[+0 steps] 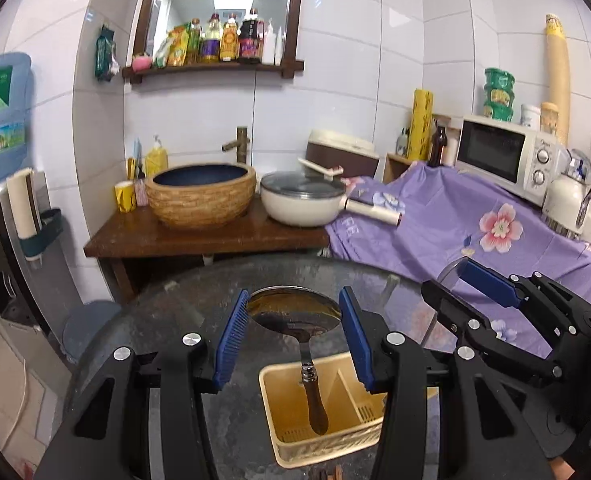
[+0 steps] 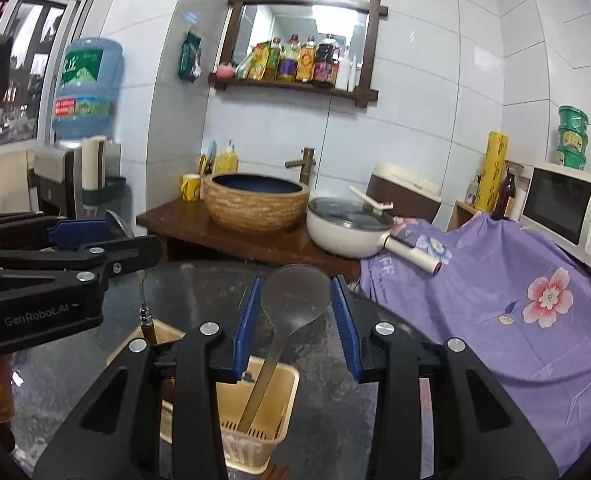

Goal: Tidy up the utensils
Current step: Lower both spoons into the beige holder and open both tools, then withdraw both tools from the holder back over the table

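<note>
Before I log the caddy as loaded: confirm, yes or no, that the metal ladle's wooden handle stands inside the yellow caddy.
Yes, the ladle has its dark wooden handle down inside the yellow caddy, bowl sticking up above the rim.

The left gripper point(image 1: 293, 334) points forward and slightly downward, its blue-padded fingers point(image 1: 231, 336) parted partway with a clear gap on either side of what shows between them. The right gripper point(image 2: 301, 320) sits just beside it, tilted gently downward, its blue fingers point(image 2: 247, 320) likewise partly spread and pressing on nothing. Both black bodies sit level, side by side.
</note>
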`<action>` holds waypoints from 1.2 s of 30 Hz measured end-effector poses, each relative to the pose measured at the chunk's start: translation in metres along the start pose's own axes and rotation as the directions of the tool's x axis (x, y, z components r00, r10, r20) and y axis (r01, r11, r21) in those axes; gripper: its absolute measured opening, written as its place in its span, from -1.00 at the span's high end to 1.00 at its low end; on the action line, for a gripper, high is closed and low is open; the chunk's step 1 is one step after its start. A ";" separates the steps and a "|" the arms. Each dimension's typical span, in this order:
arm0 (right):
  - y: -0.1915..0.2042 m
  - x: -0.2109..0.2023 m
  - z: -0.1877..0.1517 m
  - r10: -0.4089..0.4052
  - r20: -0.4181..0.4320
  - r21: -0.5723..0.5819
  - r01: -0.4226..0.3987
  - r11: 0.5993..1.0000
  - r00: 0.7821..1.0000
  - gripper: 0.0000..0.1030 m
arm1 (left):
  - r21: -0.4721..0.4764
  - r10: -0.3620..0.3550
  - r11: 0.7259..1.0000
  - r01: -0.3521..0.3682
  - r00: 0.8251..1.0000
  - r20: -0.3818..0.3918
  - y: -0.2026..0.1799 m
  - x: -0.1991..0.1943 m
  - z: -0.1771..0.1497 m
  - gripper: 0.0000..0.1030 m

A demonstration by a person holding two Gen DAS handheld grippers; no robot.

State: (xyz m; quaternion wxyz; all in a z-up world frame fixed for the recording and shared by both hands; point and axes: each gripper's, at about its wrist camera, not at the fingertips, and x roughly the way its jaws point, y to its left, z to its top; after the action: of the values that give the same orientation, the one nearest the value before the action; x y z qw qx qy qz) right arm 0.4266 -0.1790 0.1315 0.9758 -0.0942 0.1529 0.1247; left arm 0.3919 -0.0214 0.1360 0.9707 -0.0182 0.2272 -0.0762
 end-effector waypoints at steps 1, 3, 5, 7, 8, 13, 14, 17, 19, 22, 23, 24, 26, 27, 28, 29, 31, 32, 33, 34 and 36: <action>0.001 0.003 -0.008 0.001 -0.012 -0.004 -0.001 1.000 1.000 0.28 | -0.003 0.002 1.000 -0.002 1.000 -0.011 0.001 0.004 -0.006 0.11; 0.004 0.008 -0.021 0.004 -0.032 -0.007 -0.004 1.000 0.999 0.28 | -0.009 -0.002 1.000 0.002 0.999 -0.038 0.003 0.011 -0.017 0.11; 0.005 0.011 -0.032 0.014 -0.050 -0.005 -0.014 1.000 0.999 0.28 | -0.014 -0.004 1.000 0.004 0.998 -0.057 0.005 0.016 -0.026 0.11; 0.007 0.013 -0.040 0.016 -0.057 -0.013 -0.016 1.000 0.998 0.28 | -0.008 -0.004 1.000 0.004 0.997 -0.071 0.004 0.019 -0.034 0.11; 0.008 0.014 -0.043 0.016 -0.059 -0.020 -0.017 1.000 0.998 0.28 | -0.007 -0.004 1.000 0.003 0.997 -0.072 0.004 0.020 -0.036 0.11; 0.013 0.017 -0.053 0.023 -0.077 -0.034 -0.026 0.999 0.997 0.28 | 0.015 -0.002 1.000 0.003 0.996 -0.091 0.001 0.025 -0.045 0.11; 0.013 0.017 -0.055 0.023 -0.080 -0.036 -0.025 0.999 0.997 0.28 | 0.017 -0.002 1.000 0.003 0.996 -0.093 0.001 0.026 -0.046 0.11; 0.014 0.016 -0.058 0.018 -0.076 -0.037 -0.021 0.999 0.997 0.28 | 0.017 -0.008 1.000 0.010 0.995 -0.103 0.000 0.028 -0.049 0.11; 0.013 0.015 -0.059 0.018 -0.074 -0.033 -0.021 0.999 0.997 0.28 | 0.020 -0.007 1.000 0.009 0.994 -0.112 -0.001 0.030 -0.051 0.11; 0.013 0.014 -0.060 0.021 -0.074 -0.036 -0.023 0.999 0.997 0.28 | 0.017 -0.012 1.000 0.014 0.993 -0.117 -0.001 0.032 -0.053 0.11; 0.012 0.014 -0.059 0.023 -0.072 -0.035 -0.025 0.999 0.997 0.23 | 0.016 -0.017 1.000 0.019 0.993 -0.119 -0.001 0.032 -0.053 0.11; 0.011 0.014 -0.059 0.025 -0.071 -0.033 -0.027 0.999 0.997 0.18 | 0.019 -0.017 1.000 0.019 0.993 -0.116 -0.002 0.031 -0.053 0.10; 0.010 0.012 -0.059 0.020 -0.065 -0.030 -0.022 0.999 0.998 0.03 | 0.037 0.001 0.999 0.002 0.996 -0.093 -0.004 0.026 -0.052 0.06; 0.009 0.010 -0.059 0.017 -0.058 -0.029 -0.019 0.999 0.998 -0.02 | 0.044 0.007 0.999 -0.003 0.996 -0.085 -0.004 0.024 -0.051 -0.03; 0.009 0.008 -0.059 0.016 -0.054 -0.030 -0.017 0.999 0.998 -0.13 | 0.046 0.009 0.999 -0.006 0.997 -0.079 -0.003 0.022 -0.051 -0.11; 0.008 0.005 -0.059 0.015 -0.048 -0.031 -0.017 0.999 0.999 -0.19 | 0.043 0.015 0.999 -0.012 0.998 -0.065 -0.002 0.017 -0.050 -0.28; 0.007 -0.004 -0.057 0.005 -0.025 -0.035 -0.006 0.999 1.000 -0.22 | 0.035 0.025 0.999 -0.024 0.999 -0.034 0.001 0.006 -0.049 -0.43; 0.006 -0.009 -0.056 -0.001 -0.020 -0.038 0.000 0.999 1.000 -0.30 | 0.031 0.033 0.999 -0.033 0.999 -0.016 0.003 -0.002 -0.050 -0.51; 0.006 -0.015 -0.056 -0.005 -0.020 -0.037 0.005 0.999 1.000 -0.38 | 0.024 0.045 0.999 -0.045 0.999 -0.001 0.006 -0.009 -0.051 -0.61; 0.005 -0.021 -0.057 -0.003 -0.025 -0.031 0.003 1.000 1.000 -0.49 | 0.021 0.054 0.998 -0.054 0.998 0.010 0.008 -0.017 -0.054 -0.67; 0.007 -0.034 -0.061 -0.003 -0.036 -0.031 0.002 1.000 0.999 -0.53 | 0.028 0.068 0.997 -0.069 0.997 0.019 0.010 -0.030 -0.061 -0.84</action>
State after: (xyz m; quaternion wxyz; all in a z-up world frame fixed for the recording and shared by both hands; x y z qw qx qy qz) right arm 0.3765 -0.1934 0.0841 0.9715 -0.1115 0.1683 0.1241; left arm 0.3397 -0.0074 0.0936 0.9749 0.0029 0.2179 -0.0459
